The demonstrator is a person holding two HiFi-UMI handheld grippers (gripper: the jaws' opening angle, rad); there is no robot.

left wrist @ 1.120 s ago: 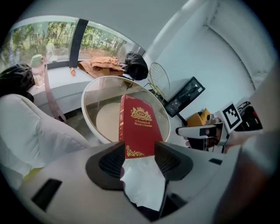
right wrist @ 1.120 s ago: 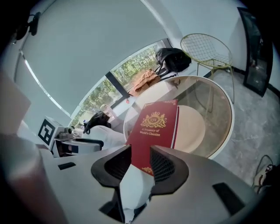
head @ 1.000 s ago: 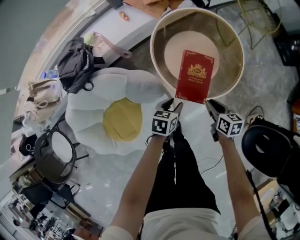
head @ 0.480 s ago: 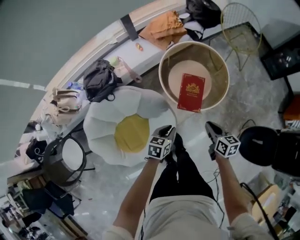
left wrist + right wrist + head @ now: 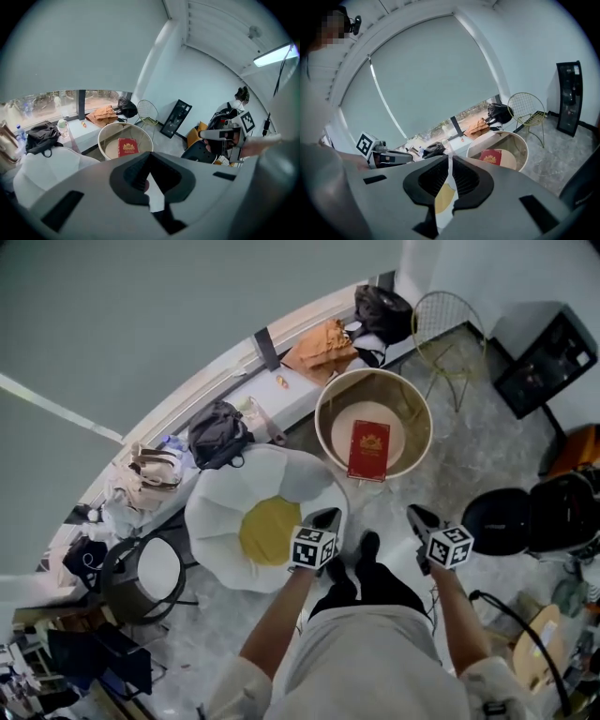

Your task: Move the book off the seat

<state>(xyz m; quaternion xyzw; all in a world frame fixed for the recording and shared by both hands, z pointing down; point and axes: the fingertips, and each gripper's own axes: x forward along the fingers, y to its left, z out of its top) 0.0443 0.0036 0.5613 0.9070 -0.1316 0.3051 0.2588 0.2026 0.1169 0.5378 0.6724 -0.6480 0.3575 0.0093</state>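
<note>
**Arms:** both forearms reach forward from the standing person, side by side and apart; each carries its marker cube uppermost. Both tools point forward and downward toward the round seat (image 5: pixel 319 426), and hang in the air short of its near rim.

**Left tongs** (image 5: pixel 327 514): near left of the round seat, seen over the edge of the flower-shaped cushion (image 5: pixel 214 521); jaws closed together, tip to tip; nothing held, nothing touched.

**Right tongs** (image 5: pixel 414 513): near right of the round seat, above bare floor (image 5: pixel 441 460); jaws have just been closing and now stand all but together, with only a thin slit between them; nothing in the slit, nothing touched.

**Book** (image 5: pixel 368 450): red, with a gold crest on the cover; lies flat on the pad inside the round seat, toward the side nearest the person; well apart from both tongs.

**Edges and room:**
- the round seat's wall rises all round the book, and the top is open;
- open floor lies between the seat's near rim and the person's shoes;
- the cushion sits just beside the seat on its left;
- the window ledge (image 5: pixel 298 381) runs behind the seat, carrying an orange cloth (image 5: pixel 322 345) and, further left, a backpack (image 5: pixel 217 434);
- a wire chair (image 5: pixel 448 320) stands behind the seat to its right;
- a black chair (image 5: pixel 497 521) stands to the seat's near right, apart from it.
</note>
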